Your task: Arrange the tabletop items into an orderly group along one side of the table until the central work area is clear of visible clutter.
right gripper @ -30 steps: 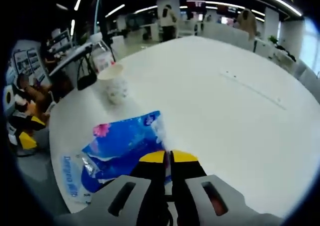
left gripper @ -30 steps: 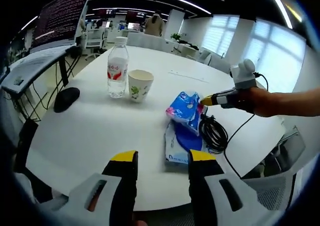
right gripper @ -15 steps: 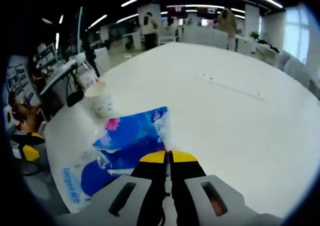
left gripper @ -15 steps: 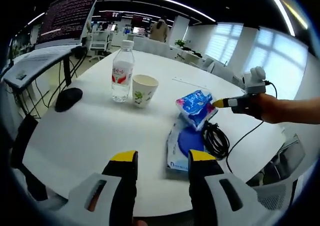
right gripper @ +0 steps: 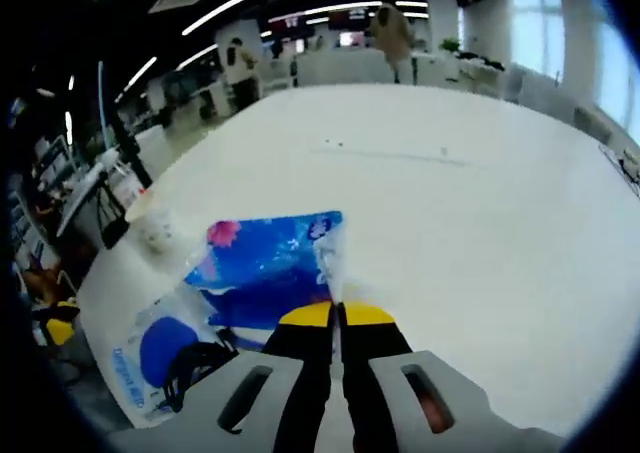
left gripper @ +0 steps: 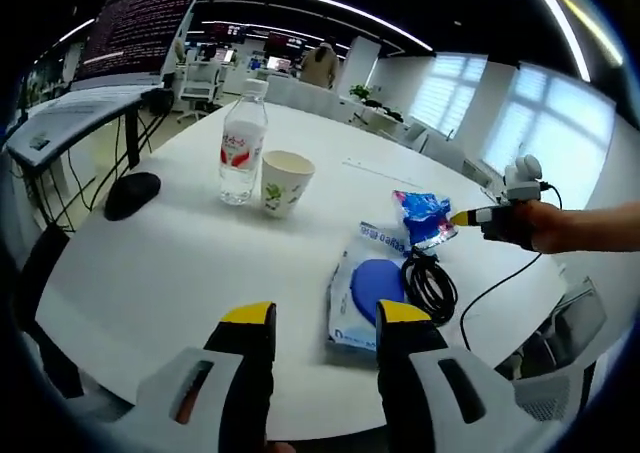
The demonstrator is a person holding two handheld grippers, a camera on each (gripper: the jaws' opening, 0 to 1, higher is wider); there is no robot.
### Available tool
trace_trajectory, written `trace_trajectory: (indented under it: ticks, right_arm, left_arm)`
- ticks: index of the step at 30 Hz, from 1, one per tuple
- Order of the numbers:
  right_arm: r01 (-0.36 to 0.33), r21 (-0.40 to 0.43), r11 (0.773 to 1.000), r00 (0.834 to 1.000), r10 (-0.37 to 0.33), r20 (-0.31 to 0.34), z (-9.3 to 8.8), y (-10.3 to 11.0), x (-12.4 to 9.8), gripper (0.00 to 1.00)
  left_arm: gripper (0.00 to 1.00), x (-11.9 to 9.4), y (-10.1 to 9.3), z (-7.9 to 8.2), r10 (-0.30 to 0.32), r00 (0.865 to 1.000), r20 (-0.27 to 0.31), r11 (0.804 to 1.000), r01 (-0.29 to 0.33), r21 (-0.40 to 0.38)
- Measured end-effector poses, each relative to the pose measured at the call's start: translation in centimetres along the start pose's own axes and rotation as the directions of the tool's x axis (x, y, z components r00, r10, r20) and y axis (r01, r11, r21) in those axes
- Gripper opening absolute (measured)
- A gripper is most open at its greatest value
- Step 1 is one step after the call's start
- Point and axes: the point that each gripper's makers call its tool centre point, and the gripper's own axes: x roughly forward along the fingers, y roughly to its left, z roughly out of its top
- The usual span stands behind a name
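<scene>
One water bottle [left gripper: 238,141], one paper cup [left gripper: 283,182], two blue packets [left gripper: 424,218], one cable coil [left gripper: 430,286], one mouse [left gripper: 131,194]

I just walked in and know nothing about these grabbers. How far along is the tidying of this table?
Early, it seems. The water bottle and paper cup stand side by side near one edge, which already looks orderly. In hand: the right gripper is shut on the blue packet, lifted off the white table. Left: the flat plastic pack and the black cable lie loose, and the left gripper is open, holding nothing.
</scene>
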Motion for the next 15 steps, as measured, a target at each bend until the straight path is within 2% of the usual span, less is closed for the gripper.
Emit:
trace_trajectory:
  ticks: [15]
  right_arm:
    - [0.066, 0.095, 0.993, 0.998, -0.068, 0.019, -0.2, -3.5, -1.4, 0.0]
  left_arm:
    - [0.38, 0.4, -0.3, -0.1, -0.009, 1.0, 0.001, 1.0, 0.009, -0.003]
